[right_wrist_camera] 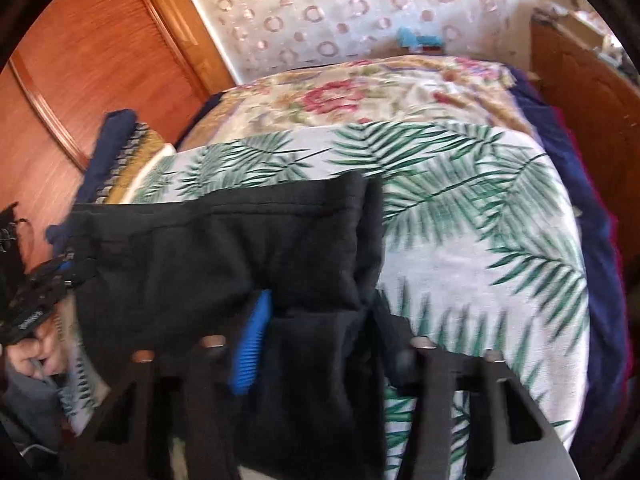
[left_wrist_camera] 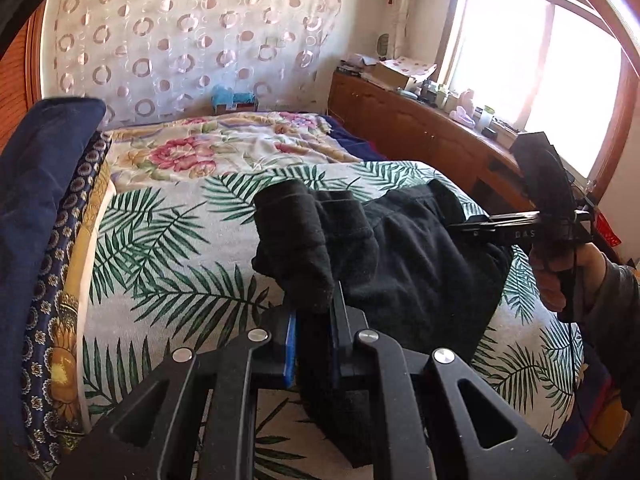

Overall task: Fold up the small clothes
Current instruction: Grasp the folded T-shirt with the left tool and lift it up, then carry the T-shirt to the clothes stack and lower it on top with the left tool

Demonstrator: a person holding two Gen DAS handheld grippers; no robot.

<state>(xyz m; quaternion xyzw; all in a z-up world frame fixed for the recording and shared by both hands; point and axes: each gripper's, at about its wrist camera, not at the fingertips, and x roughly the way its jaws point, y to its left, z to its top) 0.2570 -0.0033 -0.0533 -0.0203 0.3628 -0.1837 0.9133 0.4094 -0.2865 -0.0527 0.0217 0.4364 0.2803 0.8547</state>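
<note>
Black tongs sit closest in both views. The left tongs [left_wrist_camera: 314,316] are pinching a bunched corner of the black cloth [left_wrist_camera: 400,248], with a blue pad [left_wrist_camera: 291,350] showing on one side. The right tongs [right_wrist_camera: 320,344] have the same black cloth [right_wrist_camera: 224,248] between them, and a blue pad [right_wrist_camera: 250,354] shows beside the fabric. That view is blurry, so I cannot tell if the right tongs press on the cloth or just sit around it.

Next comes the cloth itself. It lies on the bed [left_wrist_camera: 168,248], on a white sheet with green leaves. In the left view, a hand [left_wrist_camera: 560,276] holds the right tongs at the cloth's far side.

Farther back is a blanket with pink flowers [left_wrist_camera: 192,152]. Dark blue bedding [left_wrist_camera: 36,208] is piled at the left edge. Behind the bed hangs a curtain with circles [left_wrist_camera: 180,40]. A wooden cabinet [left_wrist_camera: 420,128] under the bright window [left_wrist_camera: 540,72] has small things on top.
</note>
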